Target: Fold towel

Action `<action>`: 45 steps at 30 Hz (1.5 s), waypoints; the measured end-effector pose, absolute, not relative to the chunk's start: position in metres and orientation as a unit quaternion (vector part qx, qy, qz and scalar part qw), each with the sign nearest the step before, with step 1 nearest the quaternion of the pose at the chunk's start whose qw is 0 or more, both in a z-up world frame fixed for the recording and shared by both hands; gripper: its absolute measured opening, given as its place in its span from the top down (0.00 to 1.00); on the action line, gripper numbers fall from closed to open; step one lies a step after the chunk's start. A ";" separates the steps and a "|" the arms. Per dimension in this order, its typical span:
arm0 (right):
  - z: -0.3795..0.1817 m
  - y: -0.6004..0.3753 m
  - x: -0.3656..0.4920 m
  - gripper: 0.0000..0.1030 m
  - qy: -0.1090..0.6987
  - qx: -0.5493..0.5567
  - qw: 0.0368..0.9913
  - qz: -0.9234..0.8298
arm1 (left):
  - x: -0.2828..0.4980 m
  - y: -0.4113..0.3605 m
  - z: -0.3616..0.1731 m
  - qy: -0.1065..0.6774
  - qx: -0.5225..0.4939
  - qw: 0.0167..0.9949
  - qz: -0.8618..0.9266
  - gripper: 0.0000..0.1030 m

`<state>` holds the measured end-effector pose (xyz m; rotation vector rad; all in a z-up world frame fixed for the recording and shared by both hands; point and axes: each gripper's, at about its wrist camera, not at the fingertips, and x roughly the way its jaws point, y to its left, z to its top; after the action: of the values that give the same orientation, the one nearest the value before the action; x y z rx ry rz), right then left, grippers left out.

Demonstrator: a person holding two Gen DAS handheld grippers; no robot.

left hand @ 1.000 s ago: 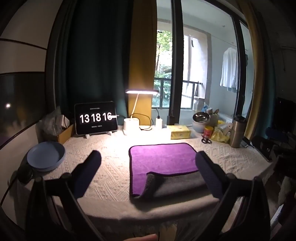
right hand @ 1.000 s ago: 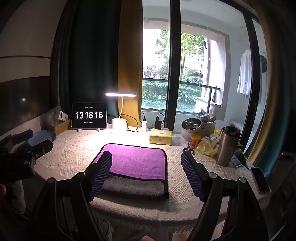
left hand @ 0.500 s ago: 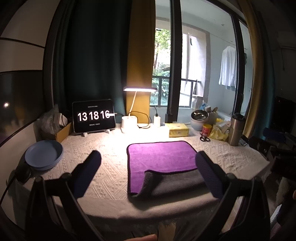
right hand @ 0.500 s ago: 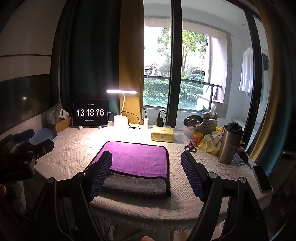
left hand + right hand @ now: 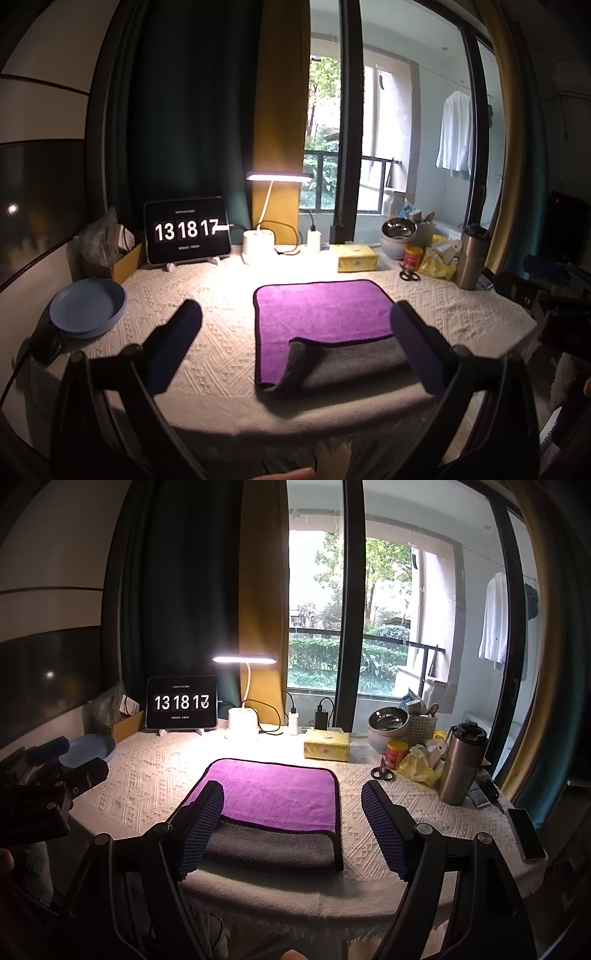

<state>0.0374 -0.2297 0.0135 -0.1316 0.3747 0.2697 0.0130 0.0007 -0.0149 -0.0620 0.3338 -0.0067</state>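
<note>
- The purple towel (image 5: pixel 321 310) lies flat mid-worktop (image 5: pixel 207 354), near edge flipped over showing its grey underside, looks like a half-started fold.
- Both the left gripper (image 5: pixel 295 343) and right gripper (image 5: pixel 291 827) hover off the near edge, fingers (image 5: pixel 201 827) spread wide, holding nothing.
- My take: pinch the two near corners at once, lift low, and carry them to the far hem so the black trim lines up; the left corner's rumpled, so smooth that first.
- Clutter sits well behind: tablet clock (image 5: pixel 186 230), desk lamp (image 5: pixel 258 243), tissue pack (image 5: pixel 327 744), scissors (image 5: pixel 382 771), steel tumbler (image 5: pixel 463 764).
- Blue plate (image 5: pixel 88 308) is off left. Nothing really blocks the fold.
</note>
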 end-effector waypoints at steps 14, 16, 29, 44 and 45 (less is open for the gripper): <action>0.009 -0.228 0.043 0.22 0.194 -0.060 0.969 0.141 | 0.013 0.002 -0.017 0.169 -0.029 0.985 -0.003 0.01; 0.008 -0.228 0.045 0.22 0.195 -0.059 0.969 0.141 | 0.014 0.002 -0.018 0.171 -0.028 0.985 -0.004 0.01; 0.000 -0.232 0.067 0.22 0.216 -0.051 0.965 0.143 | 0.041 -0.004 -0.028 0.196 -0.010 0.980 -0.012 0.01; -0.033 -0.237 0.127 0.23 0.275 -0.049 0.947 0.156 | 0.106 -0.014 -0.073 0.276 0.008 0.961 -0.019 0.01; -0.035 -0.237 0.131 0.23 0.279 -0.049 0.946 0.155 | 0.111 -0.016 -0.076 0.281 0.009 0.959 -0.020 0.02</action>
<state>0.1306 -0.2372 -0.0352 -0.0995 0.5681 0.3166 0.1107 -0.0155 -0.0759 0.0179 0.5696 -0.0397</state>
